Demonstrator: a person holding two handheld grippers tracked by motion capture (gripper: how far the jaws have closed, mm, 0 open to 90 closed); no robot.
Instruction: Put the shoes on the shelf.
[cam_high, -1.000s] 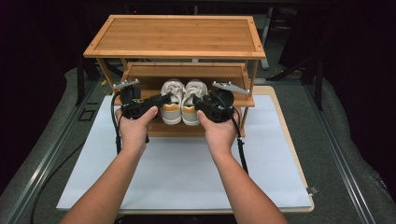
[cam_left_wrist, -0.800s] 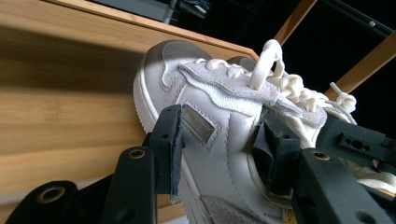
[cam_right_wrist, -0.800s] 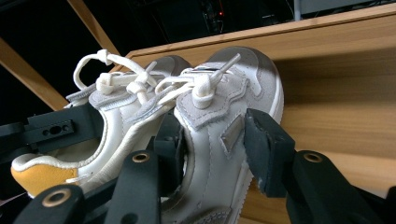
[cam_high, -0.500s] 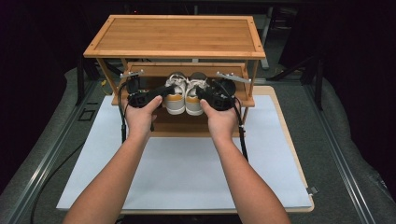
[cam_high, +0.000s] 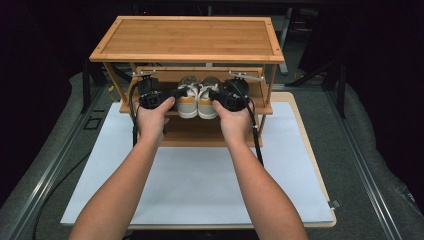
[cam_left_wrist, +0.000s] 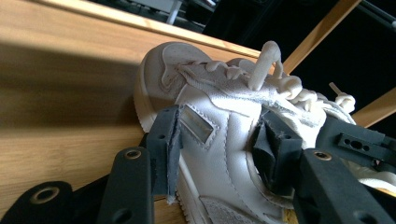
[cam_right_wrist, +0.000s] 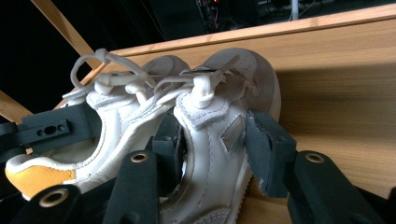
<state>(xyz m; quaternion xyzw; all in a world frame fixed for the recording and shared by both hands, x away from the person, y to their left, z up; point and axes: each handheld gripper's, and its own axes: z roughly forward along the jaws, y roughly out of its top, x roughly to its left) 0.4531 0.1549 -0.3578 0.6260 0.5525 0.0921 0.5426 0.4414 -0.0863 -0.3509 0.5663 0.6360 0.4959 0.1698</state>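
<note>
Bamboo rack (cam_high: 186, 37) with three tiers stands on your white mat (cam_high: 200, 180); its middle shelf (cam_high: 125, 106) carries two white shoes side by side. Your left gripper (cam_high: 176, 93) straddles the left shoe (cam_high: 188, 102), your right gripper (cam_high: 212, 94) the right shoe (cam_high: 206, 102). Each pair of jaws is about half open and has just been widening, pads at the shoe's sides; whether they press, you cannot tell.
</note>
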